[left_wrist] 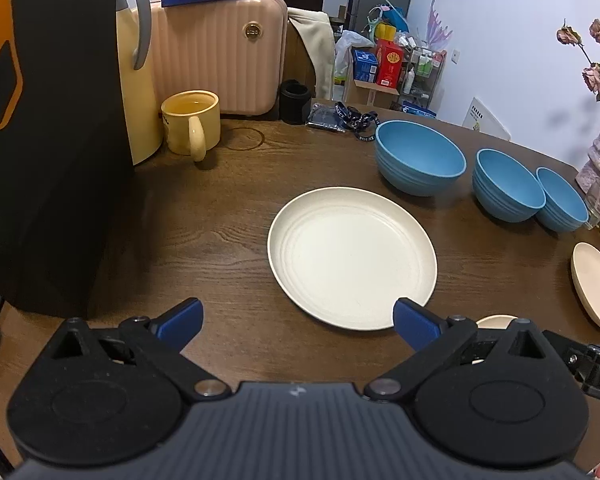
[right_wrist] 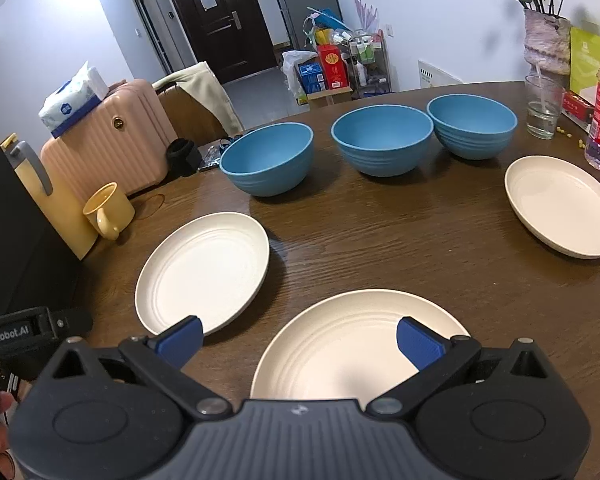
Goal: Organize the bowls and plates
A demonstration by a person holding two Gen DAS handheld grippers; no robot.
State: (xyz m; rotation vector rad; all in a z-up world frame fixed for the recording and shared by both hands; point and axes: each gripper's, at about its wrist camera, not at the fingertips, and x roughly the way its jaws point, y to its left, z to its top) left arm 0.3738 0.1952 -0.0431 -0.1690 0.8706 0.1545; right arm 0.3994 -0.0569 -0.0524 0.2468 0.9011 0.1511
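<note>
— Blue pads wide apart on my left claw [left_wrist: 298, 326], nothing held; the left plate [left_wrist: 352, 258] lies just ahead.
— And the right?
— Right claw [right_wrist: 300, 344] spread too, hovering over the near plate [right_wrist: 352, 348]. Three bowls [right_wrist: 382, 140] sit in a row beyond, likely awaiting stacking.

You can read "GenRobot.AI" on the black device [right_wrist: 18, 334] at your left, and "POLICE" on the lanyard [left_wrist: 354, 118].
</note>
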